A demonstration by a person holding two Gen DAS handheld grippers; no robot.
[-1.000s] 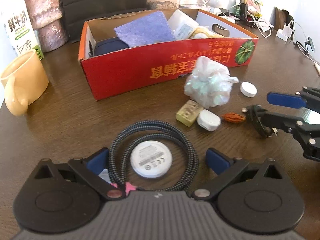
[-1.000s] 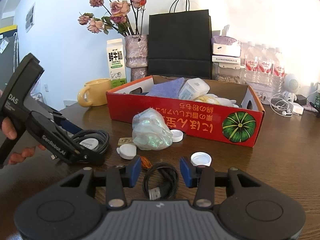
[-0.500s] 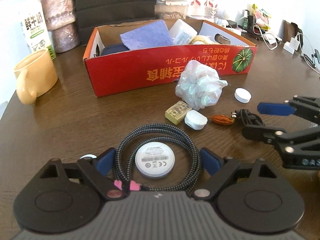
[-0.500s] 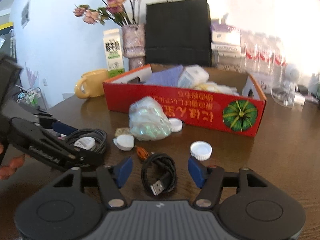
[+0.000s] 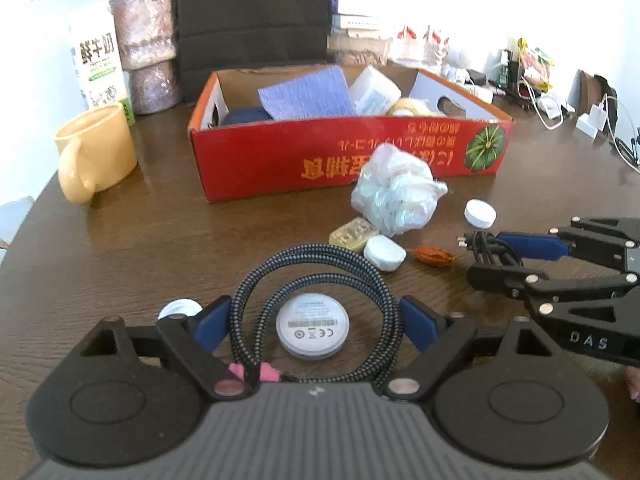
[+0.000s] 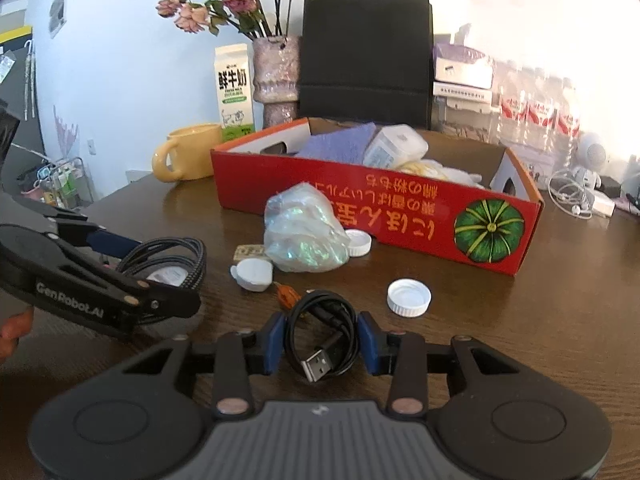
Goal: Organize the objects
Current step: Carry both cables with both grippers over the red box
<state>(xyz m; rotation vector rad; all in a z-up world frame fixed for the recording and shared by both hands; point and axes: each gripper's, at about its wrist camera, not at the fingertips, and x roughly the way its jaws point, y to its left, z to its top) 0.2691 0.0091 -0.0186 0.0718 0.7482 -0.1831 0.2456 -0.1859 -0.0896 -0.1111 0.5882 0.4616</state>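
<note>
My left gripper is shut on a braided cable coil lying on the wooden table, its blue pads against the coil's two sides; a white round puck lies inside the coil. My right gripper is closing on a small black USB cable coil, and its pads touch the coil's sides. From the left wrist view the right gripper comes in from the right. Behind both stands a red cardboard box holding a purple cloth and white items.
A crumpled plastic bag, white caps, a yellowish block and a small orange piece lie before the box. A yellow mug, milk carton, vase and black paper bag stand behind.
The left jaws narrowed onto the braided coil and the hand shifted slightly. The right jaws widened, then closed in around the black USB cable.
</note>
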